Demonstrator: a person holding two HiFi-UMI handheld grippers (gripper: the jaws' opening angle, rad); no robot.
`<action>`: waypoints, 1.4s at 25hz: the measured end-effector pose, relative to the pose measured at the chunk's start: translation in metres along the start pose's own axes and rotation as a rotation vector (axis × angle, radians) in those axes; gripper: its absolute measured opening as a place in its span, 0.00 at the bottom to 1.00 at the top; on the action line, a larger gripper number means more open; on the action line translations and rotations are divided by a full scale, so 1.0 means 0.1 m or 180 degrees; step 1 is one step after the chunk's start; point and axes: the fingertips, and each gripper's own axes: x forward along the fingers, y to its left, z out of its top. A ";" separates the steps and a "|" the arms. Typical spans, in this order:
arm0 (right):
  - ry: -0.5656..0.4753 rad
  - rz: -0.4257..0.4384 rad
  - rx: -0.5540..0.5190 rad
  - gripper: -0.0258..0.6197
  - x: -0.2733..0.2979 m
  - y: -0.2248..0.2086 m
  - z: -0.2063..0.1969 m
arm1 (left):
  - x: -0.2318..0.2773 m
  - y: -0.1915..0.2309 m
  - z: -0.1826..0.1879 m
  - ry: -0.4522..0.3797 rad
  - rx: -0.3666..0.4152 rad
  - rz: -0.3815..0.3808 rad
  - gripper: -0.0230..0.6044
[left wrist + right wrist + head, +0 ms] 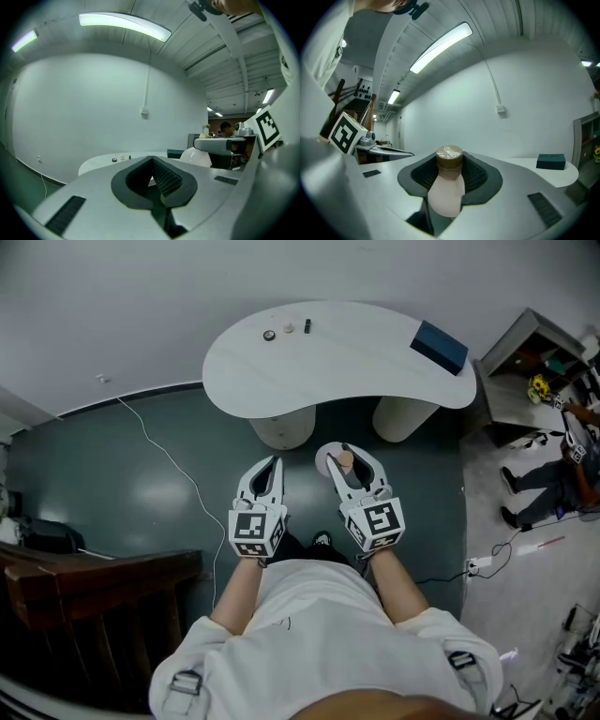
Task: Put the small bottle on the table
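A: Gripping what, the right gripper [346, 457]?
B: A small bottle [446, 192], pale and rounded, with a brown film-wrapped cap [449, 156], is clamped between ribbed black pads [476, 174].
A: And the left gripper [152, 159]?
B: Its jaws are closed together, empty. A smooth white kidney-shaped table [347, 362] is seen far ahead.

**White Shells, Black Pads, Marker Cubes**

The left gripper [271, 463] and the right gripper [345, 454] were each a pale grey-white shell that narrowed toward twelve o'clock in the head view. At the six o'clock end of each sat a white cube [255, 532] printed with black square markers. Black ribbed pads [166, 179] lined the jaws, and dark grooved strips [65, 214] were set into the outer shells. The person wore a white short-sleeved shirt [319, 615], with grey strap buckles [186, 682] at seven and five o'clock, and a dark shoe [322, 540].
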 end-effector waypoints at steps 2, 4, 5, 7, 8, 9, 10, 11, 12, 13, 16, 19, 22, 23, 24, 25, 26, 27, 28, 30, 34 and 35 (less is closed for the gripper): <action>0.0022 0.0009 0.0045 0.25 0.10 -0.08 -0.03 | 0.11 0.05 -0.02 0.0028 0.0010 0.0015 0.06; 0.0055 -0.0004 0.0066 0.25 0.22 -0.16 -0.07 | 0.21 0.12 -0.05 0.0066 0.0005 0.0009 0.06; 0.0070 -0.0011 0.0072 0.25 0.28 -0.19 -0.09 | 0.27 0.16 -0.07 0.0083 -0.0003 0.0004 0.06; 0.0091 -0.0025 0.0077 0.25 0.43 -0.26 -0.11 | 0.41 0.26 -0.10 0.0111 -0.0042 -0.0007 0.06; 0.0100 -0.0034 0.0073 0.25 0.51 -0.31 -0.12 | 0.50 0.31 -0.10 0.0117 -0.0073 -0.0015 0.06; 0.0114 -0.0046 0.0070 0.25 0.59 -0.36 -0.13 | 0.59 0.36 -0.10 0.0118 -0.0106 -0.0028 0.06; 0.0132 -0.0058 0.0070 0.25 0.67 -0.40 -0.14 | 0.70 0.41 -0.10 0.0118 -0.0129 -0.0047 0.06; 0.0153 -0.0070 0.0076 0.25 0.75 -0.44 -0.16 | 0.80 0.47 -0.10 0.0119 -0.0134 -0.0069 0.06; 0.0174 -0.0080 0.0088 0.25 0.85 -0.47 -0.17 | 0.90 0.53 -0.09 0.0124 -0.0124 -0.0094 0.06; 0.0191 -0.0090 0.0101 0.25 0.96 -0.51 -0.17 | 1.01 0.61 -0.09 0.0132 -0.0111 -0.0120 0.06; 0.0227 -0.0131 0.0118 0.25 1.36 -0.64 -0.14 | 1.38 0.87 -0.03 0.0162 -0.0093 -0.0198 0.06; 0.0251 -0.0169 0.0160 0.25 1.76 -0.78 -0.11 | 1.73 1.13 0.03 0.0191 -0.0054 -0.0285 0.06; 0.0243 -0.0267 0.0261 0.25 2.17 -0.91 -0.11 | 2.05 1.43 0.04 0.0232 -0.0031 -0.0366 0.06; 0.0245 -0.0304 0.0285 0.25 2.30 -0.95 -0.11 | 2.15 1.53 0.04 0.0246 -0.0029 -0.0390 0.06; 0.0252 -0.0333 0.0304 0.25 2.42 -0.98 -0.11 | 2.23 1.62 0.04 0.0260 -0.0027 -0.0415 0.06; 0.0262 -0.0353 0.0322 0.25 2.53 -1.01 -0.11 | 2.31 1.70 0.04 0.0276 -0.0023 -0.0439 0.06; 0.0269 -0.0366 0.0344 0.25 2.63 -1.04 -0.11 | 2.38 1.78 0.03 0.0293 -0.0017 -0.0462 0.06; 0.0273 -0.0379 0.0370 0.25 2.74 -1.07 -0.11 | 2.46 1.85 0.03 0.0309 -0.0012 -0.0483 0.06; 0.0281 -0.0392 0.0396 0.25 2.84 -1.10 -0.11 | 2.53 1.91 0.02 0.0326 -0.0010 -0.0498 0.06; 0.0311 -0.0407 0.0439 0.25 3.03 -1.16 -0.11 | 2.69 2.05 0.00 0.0362 -0.0025 -0.0500 0.06; 0.0394 -0.0365 0.0471 0.25 3.37 -1.28 -0.15 | 2.94 2.26 -0.05 0.0439 -0.0119 -0.0443 0.05; 0.0420 -0.0347 0.0474 0.25 3.45 -1.33 -0.16 | 3.00 2.30 -0.07 0.0464 -0.0136 -0.0427 0.06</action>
